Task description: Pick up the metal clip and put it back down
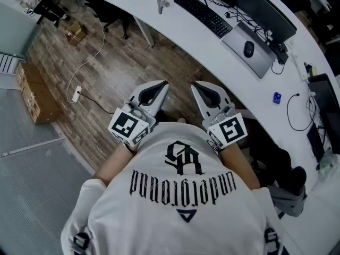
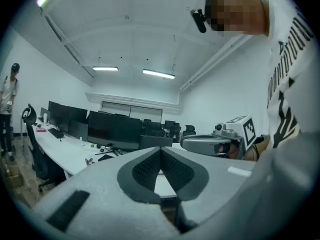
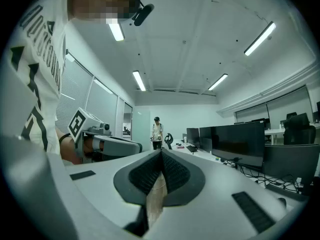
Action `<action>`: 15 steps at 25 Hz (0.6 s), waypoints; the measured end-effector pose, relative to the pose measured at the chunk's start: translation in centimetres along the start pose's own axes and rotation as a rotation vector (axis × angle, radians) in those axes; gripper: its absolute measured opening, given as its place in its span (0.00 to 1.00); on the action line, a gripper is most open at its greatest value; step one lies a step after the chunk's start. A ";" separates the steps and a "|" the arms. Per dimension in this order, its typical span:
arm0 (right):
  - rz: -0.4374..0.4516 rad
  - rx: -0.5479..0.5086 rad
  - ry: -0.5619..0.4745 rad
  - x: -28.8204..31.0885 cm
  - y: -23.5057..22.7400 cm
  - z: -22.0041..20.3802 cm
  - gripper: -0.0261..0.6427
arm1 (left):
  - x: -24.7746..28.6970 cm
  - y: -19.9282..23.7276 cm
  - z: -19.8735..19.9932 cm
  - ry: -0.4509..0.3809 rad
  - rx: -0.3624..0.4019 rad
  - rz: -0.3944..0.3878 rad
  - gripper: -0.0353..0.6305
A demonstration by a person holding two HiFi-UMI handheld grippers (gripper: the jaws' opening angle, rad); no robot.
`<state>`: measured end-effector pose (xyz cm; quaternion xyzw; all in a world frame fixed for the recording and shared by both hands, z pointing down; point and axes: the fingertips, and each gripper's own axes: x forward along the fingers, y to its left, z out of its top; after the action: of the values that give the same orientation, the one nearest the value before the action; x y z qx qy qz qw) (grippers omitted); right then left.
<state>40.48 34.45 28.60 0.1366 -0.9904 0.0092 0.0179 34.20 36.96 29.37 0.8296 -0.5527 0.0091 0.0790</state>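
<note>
On the far left of the head view, cardboard boxes (image 1: 32, 97) stand on the wooden floor (image 1: 122, 68). Near them a white power strip (image 1: 77, 93) lies on the floor, with its cable running up toward the table.

The left gripper (image 1: 162, 87) is held close in front of the person's white shirt (image 1: 175, 195), above the floor and not over the table. In the left gripper view its two jaws are together at the tips and nothing is between them; only a narrow gap shows lower down between the dark pads. The marker cube (image 1: 129, 125) sits at its back, near the wrist.

The metal clip (image 1: 162, 4) lies on the white table (image 1: 159, 31), near the table's edge and just to the left of the black keyboard (image 1: 203, 14). It is well apart from both grippers and nothing touches it. It is too small here to tell how it is lying.

The right gripper (image 1: 197, 88) is beside the left one, also close to the shirt and short of the table edge. In the right gripper view its jaws also meet at the tips, with nothing held.

Further right on the table there is a dark mouse (image 1: 248, 48) on a grey slab, then a dark monitor (image 1: 265, 9), and a small blue object (image 1: 276, 98) near a black cable.
</note>
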 end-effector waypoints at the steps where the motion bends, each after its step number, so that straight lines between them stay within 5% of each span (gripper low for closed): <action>1: -0.003 0.002 0.000 -0.1 0.0 0.0 0.05 | -0.1 -0.1 0.0 0.000 0.000 -0.001 0.07; 15: -0.048 0.034 0.007 0.5 -0.7 0.0 0.06 | 0.1 1.0 0.0 0.016 0.010 -0.038 0.07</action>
<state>40.16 33.63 28.59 0.1607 -0.9865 0.0261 0.0191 33.35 36.50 29.47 0.8402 -0.5362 0.0171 0.0796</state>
